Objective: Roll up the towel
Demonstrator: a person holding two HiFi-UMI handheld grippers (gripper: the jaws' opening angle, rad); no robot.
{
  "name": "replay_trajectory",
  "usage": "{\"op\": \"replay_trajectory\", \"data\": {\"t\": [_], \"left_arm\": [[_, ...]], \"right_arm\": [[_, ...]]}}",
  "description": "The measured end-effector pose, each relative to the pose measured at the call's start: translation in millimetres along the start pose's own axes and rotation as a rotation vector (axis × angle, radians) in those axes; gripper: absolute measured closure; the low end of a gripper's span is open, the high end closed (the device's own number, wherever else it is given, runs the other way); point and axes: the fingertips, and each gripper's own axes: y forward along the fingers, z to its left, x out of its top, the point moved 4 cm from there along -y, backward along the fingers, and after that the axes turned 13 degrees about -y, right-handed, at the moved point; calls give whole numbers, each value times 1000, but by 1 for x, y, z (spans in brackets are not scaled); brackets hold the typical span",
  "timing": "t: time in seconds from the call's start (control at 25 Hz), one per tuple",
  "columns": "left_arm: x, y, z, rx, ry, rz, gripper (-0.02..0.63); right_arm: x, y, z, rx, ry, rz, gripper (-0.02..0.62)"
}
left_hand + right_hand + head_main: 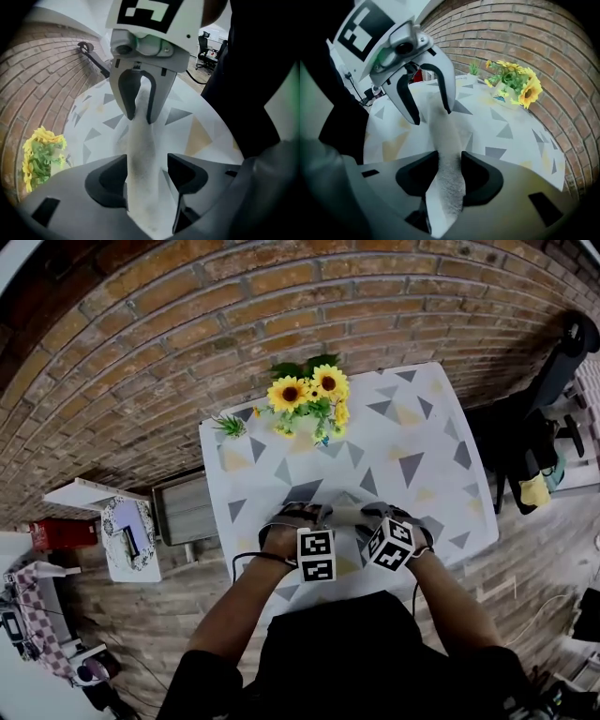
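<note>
Nearest us, left gripper [146, 171] released around the towel [139, 136], right gripper [450, 171] grasping it; only the head view shows us the desk's [412, 418] edges.

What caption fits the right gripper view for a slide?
Right gripper closed on one end of a rolled white towel, left gripper open around the other end, on a triangle-patterned table.

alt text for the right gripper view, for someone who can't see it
The right gripper pinches one end of a long, narrow white terry towel lying on a triangle-patterned white tablecloth; the left gripper straddles its far end. Yellow sunflowers stand beside a red brick wall.
</note>
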Motion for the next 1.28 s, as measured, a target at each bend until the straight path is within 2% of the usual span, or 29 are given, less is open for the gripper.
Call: {"op": "replay_trajectory", "data": {"t": [0.2,0.32,0.44,0.6,0.72,0.88,1.0,1.08,1.24,1.28], "left_arm": [[5,0,15,33,-21,18,334],[2,8,26,30,-30,60,334],[1,13,37,15,-66,78,336],[0,15,57,32,-124,85,356],[3,14,72,39,-202,60,360],[2,22,74,11,-245,67,395],[0,26,65,-32,-283,63,499],[2,25,52,-101,-311,65,517],[9,15,9,-311,-327,68,520],[10,12,3,-336,-330,64,518]], "right_arm": [[-4,-1,-25,82,115,-57,434],[-3,0,-35,150,154,-81,449],[-1,-2,-50,172,181,-109,462],[-3,-1,-71,155,176,-111,457],[-6,2,-84,148,151,-116,454],[-11,6,-85,224,102,-131,487],[-11,4,-79,284,91,-147,511],[-13,1,-70,333,71,-144,515],[-21,-12,-42,473,-8,-124,514],[-22,-14,-39,484,-20,-123,512]]}}
